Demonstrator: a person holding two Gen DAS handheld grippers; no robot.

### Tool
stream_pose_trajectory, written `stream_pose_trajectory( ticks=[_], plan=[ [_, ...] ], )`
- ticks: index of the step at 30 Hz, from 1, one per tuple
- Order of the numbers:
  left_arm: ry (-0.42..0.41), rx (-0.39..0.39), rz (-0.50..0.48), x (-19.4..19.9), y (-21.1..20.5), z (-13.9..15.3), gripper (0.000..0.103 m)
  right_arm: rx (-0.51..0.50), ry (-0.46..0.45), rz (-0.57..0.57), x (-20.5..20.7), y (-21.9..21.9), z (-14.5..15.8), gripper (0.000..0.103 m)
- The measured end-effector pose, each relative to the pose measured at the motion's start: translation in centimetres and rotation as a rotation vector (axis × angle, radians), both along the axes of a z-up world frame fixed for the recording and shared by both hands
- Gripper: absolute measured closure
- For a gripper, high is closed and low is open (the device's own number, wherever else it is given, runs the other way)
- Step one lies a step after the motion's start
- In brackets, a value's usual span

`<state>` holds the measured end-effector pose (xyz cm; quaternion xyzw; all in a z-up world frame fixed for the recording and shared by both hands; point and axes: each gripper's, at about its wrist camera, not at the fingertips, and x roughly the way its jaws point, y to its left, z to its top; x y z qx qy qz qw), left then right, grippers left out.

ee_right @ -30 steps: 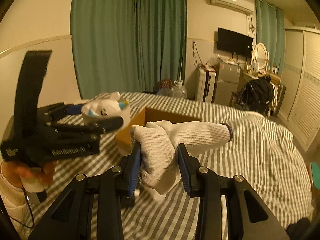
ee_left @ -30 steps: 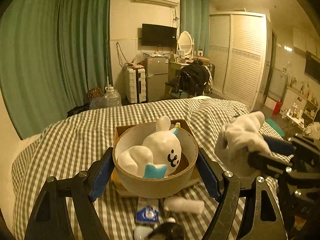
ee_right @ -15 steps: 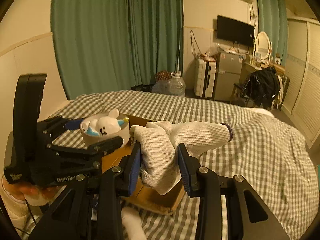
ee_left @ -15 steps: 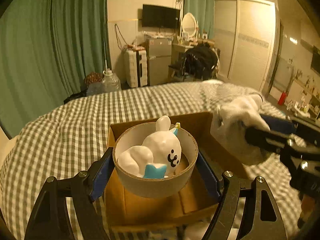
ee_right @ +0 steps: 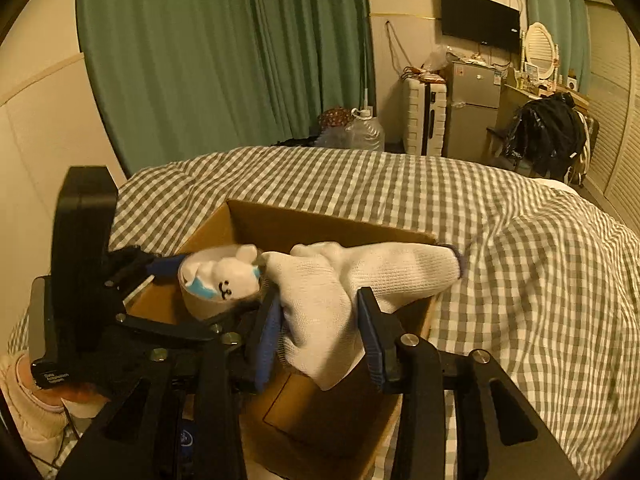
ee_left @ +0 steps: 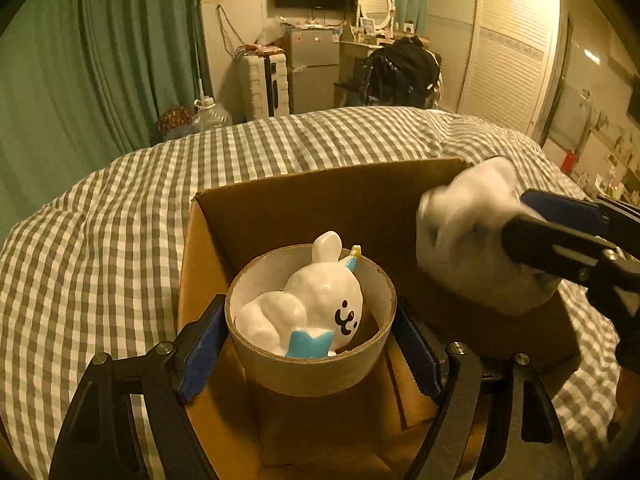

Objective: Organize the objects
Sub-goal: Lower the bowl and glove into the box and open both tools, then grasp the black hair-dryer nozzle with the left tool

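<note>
Against the open brown cardboard box lying on the grey-and-white checked bed cover, both loads have changed place: a second ago the two grippers hung above the cover short of the box, and now each is inside the box's rim or directly over its opening. The left gripper has sunk into the box with the short round cardboard tub between its blue pads, the tub's wall touching both, and its jaws are opening, so the release has begun while the tub is not yet seen resting on the box floor. Lying in the tub is the white glossy rabbit figure with a blue bow. The right gripper carries the white knitted work glove over the box's right part; its jaws are opening too, yet the glove hangs between the pads and looks pinched there. I judge that both items are at the drop point and the step left is to let go and lift clear. Count: one box, one tub, one rabbit figure, one glove, two grippers. Under the left gripper's handle, left of the box, a hand in a pale pink sleeve shows.
</note>
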<state>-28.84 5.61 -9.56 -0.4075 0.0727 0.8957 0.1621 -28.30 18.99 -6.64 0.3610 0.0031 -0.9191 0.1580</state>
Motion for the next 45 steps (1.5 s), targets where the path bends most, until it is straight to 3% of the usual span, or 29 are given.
stream_pose_trajectory(
  ticks=[2, 4, 17, 25, 36, 45],
  plan=[
    [0.019, 0.021, 0.018, 0.7, -0.5, 0.8, 0.01, -0.008, 0.025, -0.014, 0.7, 0.3, 0.6, 0.053],
    [0.039, 0.035, 0.031, 1.5, -0.9, 2.0, 0.009, -0.005, 0.04, -0.035, 1.2, 0.6, 1.4, 0.045],
    [0.149, 0.008, 0.069, 10.0, -2.7, 9.1, 0.009, 0.01, 0.171, -0.045, 9.8, 1.3, 9.5, 0.043],
    [0.157, -0.002, 0.108, 16.8, -3.8, 8.9, 0.009, 0.046, 0.204, -0.023, 16.9, 0.5, 11.5, 0.043],
    [0.127, 0.006, 0.165, 23.2, -4.5, 4.5, 0.009, 0.042, 0.157, -0.027, 23.2, -0.1, 8.3, 0.042],
    [0.002, 0.031, 0.112, 23.7, -3.1, -1.7, 0.009, 0.077, 0.037, -0.054, 21.6, -0.7, 1.2, 0.042]
  ],
)
